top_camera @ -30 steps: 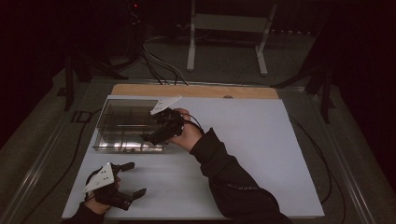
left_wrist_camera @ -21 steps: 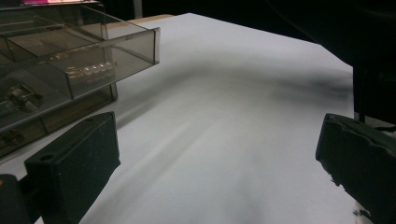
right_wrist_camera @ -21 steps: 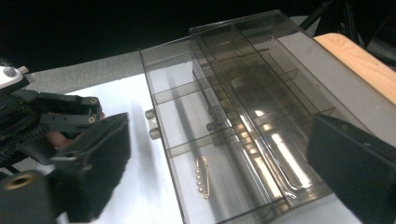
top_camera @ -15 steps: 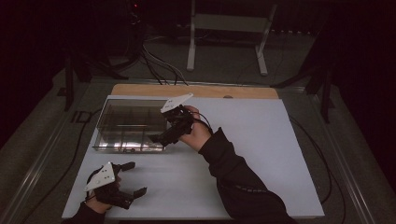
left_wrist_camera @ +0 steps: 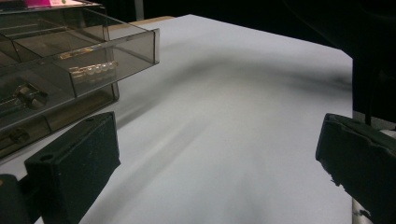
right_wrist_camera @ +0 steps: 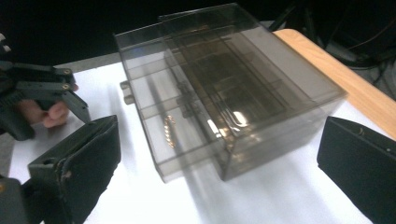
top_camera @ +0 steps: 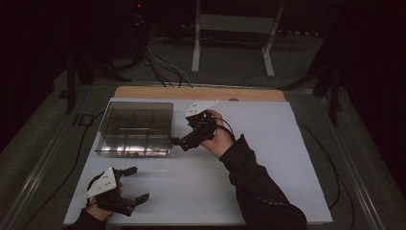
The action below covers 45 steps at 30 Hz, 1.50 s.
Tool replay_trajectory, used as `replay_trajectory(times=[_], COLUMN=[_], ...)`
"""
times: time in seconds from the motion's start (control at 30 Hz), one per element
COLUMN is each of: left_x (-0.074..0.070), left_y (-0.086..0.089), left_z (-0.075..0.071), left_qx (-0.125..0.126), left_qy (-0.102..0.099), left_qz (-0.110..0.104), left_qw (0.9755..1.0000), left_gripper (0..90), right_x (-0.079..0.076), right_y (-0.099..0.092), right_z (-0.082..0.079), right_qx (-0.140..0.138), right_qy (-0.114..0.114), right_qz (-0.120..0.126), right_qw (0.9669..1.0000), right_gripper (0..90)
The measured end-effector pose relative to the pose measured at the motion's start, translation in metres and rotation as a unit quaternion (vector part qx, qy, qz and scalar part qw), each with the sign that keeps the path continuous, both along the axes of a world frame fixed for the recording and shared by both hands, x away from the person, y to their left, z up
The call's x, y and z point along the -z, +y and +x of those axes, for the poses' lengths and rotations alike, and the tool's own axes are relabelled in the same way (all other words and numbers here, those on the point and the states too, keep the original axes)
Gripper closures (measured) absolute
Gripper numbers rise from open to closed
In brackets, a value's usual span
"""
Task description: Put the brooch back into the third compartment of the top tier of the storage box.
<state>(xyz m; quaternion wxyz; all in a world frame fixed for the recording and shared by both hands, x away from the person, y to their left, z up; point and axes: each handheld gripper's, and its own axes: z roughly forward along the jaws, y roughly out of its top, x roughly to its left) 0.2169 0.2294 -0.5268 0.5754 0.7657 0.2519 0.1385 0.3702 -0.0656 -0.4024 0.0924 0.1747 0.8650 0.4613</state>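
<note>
The smoky plastic box [top_camera: 136,128] sits left of centre in the high view, top drawer poking out; it looks light, stiff and slick, so I'd grab the little drawer handle [right_wrist_camera: 125,92]. Right gripper [top_camera: 184,143] is beside it, jaws just spread wide with nothing between them. Left gripper [top_camera: 136,184], lower left, is gaping and empty too.

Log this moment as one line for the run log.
right gripper: open, beside drawer box, holding nothing | left gripper: open, near table edge | top drawer: pulled out
</note>
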Motion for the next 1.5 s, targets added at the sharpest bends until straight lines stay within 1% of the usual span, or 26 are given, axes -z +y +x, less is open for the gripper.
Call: replay_trajectory(times=[0.03, 0.17, 0.23, 0.3, 0.47, 0.53, 0.73, 0.93, 1.03, 1.23, 1.5], left_x=[0.0, 0.0, 0.0, 0.0, 0.0, 0.0, 0.0, 0.0, 0.0, 0.0, 0.001], left_y=[0.0, 0.0, 0.0, 0.0, 0.0, 0.0, 0.0, 0.001, 0.001, 0.0, 0.0], left_z=[0.0, 0.0, 0.0, 0.0, 0.0, 0.0, 0.0, 0.0, 0.0, 0.0, 0.0], left_qx=[0.0, 0.001, -0.001, -0.001, -0.001, 0.0, 0.0, -0.001, -0.002, 0.0, 0.002], left_qy=[0.0, 0.0, 0.0, -0.001, 0.0, -0.001, -0.001, -0.001, -0.001, 0.0, 0.0], left_qz=[0.0, 0.002, -0.001, 0.0, 0.0, 0.001, 0.001, 0.0, 0.001, 0.002, 0.003], left_qw=[1.0, 1.0, 1.0, 1.0, 1.0, 1.0, 1.0, 1.0, 1.0, 1.0, 1.0], left_gripper=[0.6, 0.6, 0.6, 0.6, 0.6, 0.6, 0.6, 0.6, 0.6, 0.6, 0.6], right_x=[0.0, 0.001, 0.003, 0.005, 0.013, 0.016, 0.026, 0.036, 0.043, 0.055, 0.077], right_y=[-0.003, -0.016, -0.023, -0.03, -0.046, -0.052, -0.069, -0.085, -0.092, -0.107, -0.129], right_z=[-0.001, -0.002, -0.003, -0.005, -0.007, -0.008, -0.014, -0.024, -0.029, -0.037, -0.048], right_qx=[0.003, 0.011, 0.016, 0.02, 0.029, 0.032, 0.037, 0.04, 0.042, 0.046, 0.062], right_qy=[-0.005, -0.009, -0.012, -0.014, -0.013, -0.008, -0.009, -0.007, -0.004, 0.005, 0.023], right_qz=[-0.001, -0.004, -0.004, -0.005, -0.003, -0.001, -0.003, -0.003, -0.005, 0.003, 0.003], right_qw=[1.0, 0.9999, 0.9998, 0.9997, 0.9995, 0.9994, 0.9993, 0.9992, 0.9991, 0.9989, 0.9978], right_gripper=[0.0, 0.0, 0.0, 0.0, 0.0, 0.0, 0.0, 0.0, 0.0, 0.0, 0.0])
